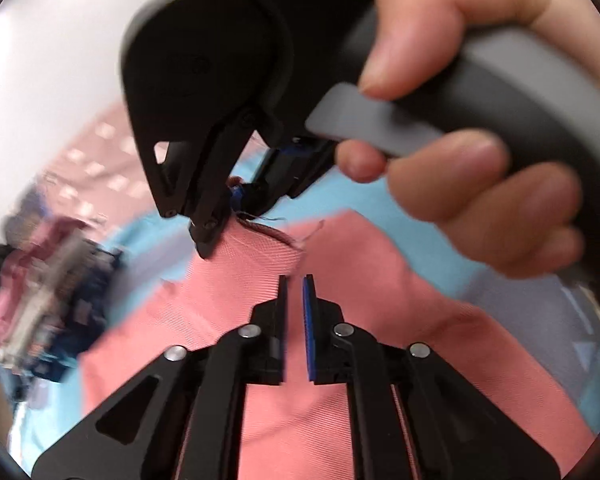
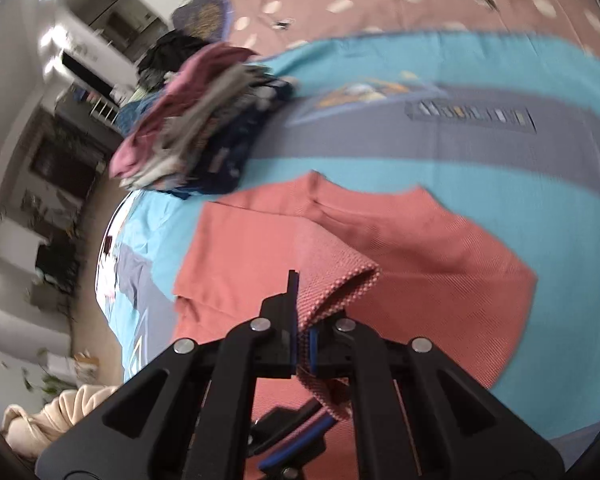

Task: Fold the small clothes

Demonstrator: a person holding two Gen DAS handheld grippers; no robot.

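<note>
Blur smears the clothes pile (image 2: 192,120) on the bed (image 2: 480,176). The right claw (image 2: 305,312) pinches the bumpy pink cloth (image 2: 440,264); the left claw (image 1: 296,292), barely open, holds nothing.

- Left wrist view: close above coral garment (image 1: 340,320), angled down; other handheld gripper (image 1: 216,236) looms at 12 o'clock.
- Right wrist view: steeper down, slightly farther back; clothes pile (image 2: 196,120) at 10 o'clock.
- Shared: coral garment, blue cloth (image 2: 500,184), pile.

Garment (image 2: 400,248) on blanket (image 2: 520,184), clothes pile (image 2: 196,128) left.
</note>
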